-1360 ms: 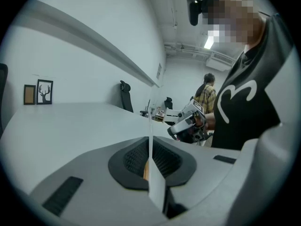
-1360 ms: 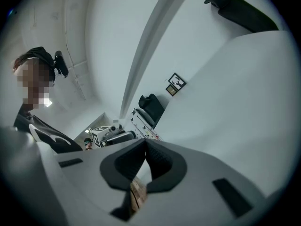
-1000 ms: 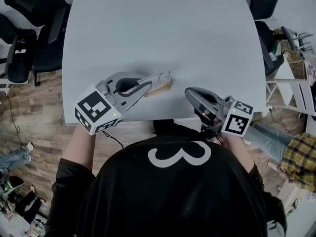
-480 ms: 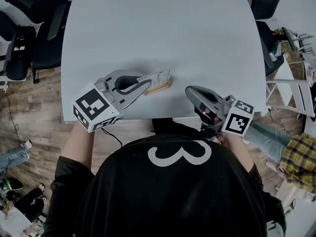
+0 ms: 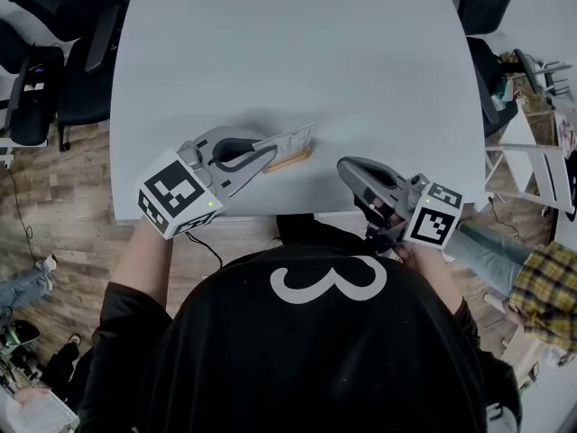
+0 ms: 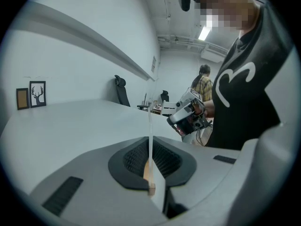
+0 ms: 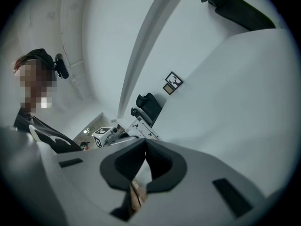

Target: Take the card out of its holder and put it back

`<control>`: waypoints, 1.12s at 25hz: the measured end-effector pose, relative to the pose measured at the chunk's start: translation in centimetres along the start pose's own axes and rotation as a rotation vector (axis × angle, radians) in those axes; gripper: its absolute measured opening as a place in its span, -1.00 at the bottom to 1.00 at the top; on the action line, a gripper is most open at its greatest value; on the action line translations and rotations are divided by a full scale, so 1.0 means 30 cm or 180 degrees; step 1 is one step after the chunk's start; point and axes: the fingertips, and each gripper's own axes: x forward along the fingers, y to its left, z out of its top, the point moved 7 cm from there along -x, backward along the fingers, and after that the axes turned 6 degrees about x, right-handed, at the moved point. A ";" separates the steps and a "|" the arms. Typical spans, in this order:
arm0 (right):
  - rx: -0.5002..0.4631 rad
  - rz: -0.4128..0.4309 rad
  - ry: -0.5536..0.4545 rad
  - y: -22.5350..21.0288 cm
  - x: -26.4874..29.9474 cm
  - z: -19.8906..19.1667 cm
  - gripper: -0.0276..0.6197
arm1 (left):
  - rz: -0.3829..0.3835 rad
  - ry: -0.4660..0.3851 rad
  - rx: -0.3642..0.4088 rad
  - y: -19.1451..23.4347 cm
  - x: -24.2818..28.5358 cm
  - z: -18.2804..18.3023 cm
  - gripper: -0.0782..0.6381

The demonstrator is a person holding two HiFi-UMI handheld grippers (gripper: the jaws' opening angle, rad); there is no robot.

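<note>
The thin white printed card (image 5: 293, 139) stands on edge in its small wooden holder (image 5: 290, 161), near the front edge of the pale grey surface (image 5: 297, 52). The left tool (image 5: 268, 152) is closed on the card's near end. The card looks light, smooth and easy to bend, so a hold low, close to the holder, seems safest. The right tool (image 5: 346, 170) is closed on nothing, well aside.

1. Print on the card (image 5: 293, 140), near the table's (image 5: 297, 52) front edge: too small to read.
2. Left end of the card: covered by the left gripper's (image 5: 269, 154) jaws.
3. Left end of the wooden holder (image 5: 293, 160): behind the same jaws.
4. Far edge of the table: cut off at the top of the head view.
5. Office chairs (image 5: 59, 12) left of the table: cropped by the picture's edge.
</note>
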 end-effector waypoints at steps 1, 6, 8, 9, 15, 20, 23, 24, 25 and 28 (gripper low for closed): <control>0.0002 -0.0002 0.0000 0.000 0.000 0.000 -0.89 | 0.0009 0.0008 0.0007 0.000 0.000 -0.003 -0.71; 0.0011 0.0006 0.0012 -0.003 -0.001 -0.003 -0.89 | 0.0043 0.0070 0.0062 -0.007 0.011 -0.023 -0.71; 0.0015 0.0007 0.0016 -0.003 -0.001 -0.003 -0.89 | 0.0042 0.0093 0.0065 -0.010 0.016 -0.030 -0.71; 0.0016 0.0008 0.0016 -0.002 -0.002 -0.003 -0.89 | 0.0040 0.0094 0.0055 -0.009 0.017 -0.033 -0.71; 0.0028 0.0003 0.0027 0.001 -0.001 -0.004 -0.89 | -0.0017 0.0425 0.0194 -0.027 0.051 -0.091 -0.71; 0.0042 0.0002 0.0021 0.005 0.001 -0.001 -0.89 | 0.0041 0.0418 0.0093 -0.008 0.054 -0.108 -0.71; 0.0044 -0.0006 0.0017 0.008 -0.003 -0.003 -0.89 | 0.0101 0.0436 0.0012 0.004 0.056 -0.114 -0.71; 0.0045 -0.0008 0.0013 0.009 -0.003 -0.003 -0.89 | 0.0128 0.0438 -0.0037 0.009 0.056 -0.115 -0.71; 0.0045 -0.0009 0.0008 0.010 -0.004 -0.004 -0.89 | 0.0153 0.0425 -0.0097 0.013 0.054 -0.116 -0.70; 0.0037 -0.0006 -0.0017 0.017 -0.008 -0.008 -0.89 | 0.0232 0.0346 -0.0292 0.017 0.041 -0.121 -0.64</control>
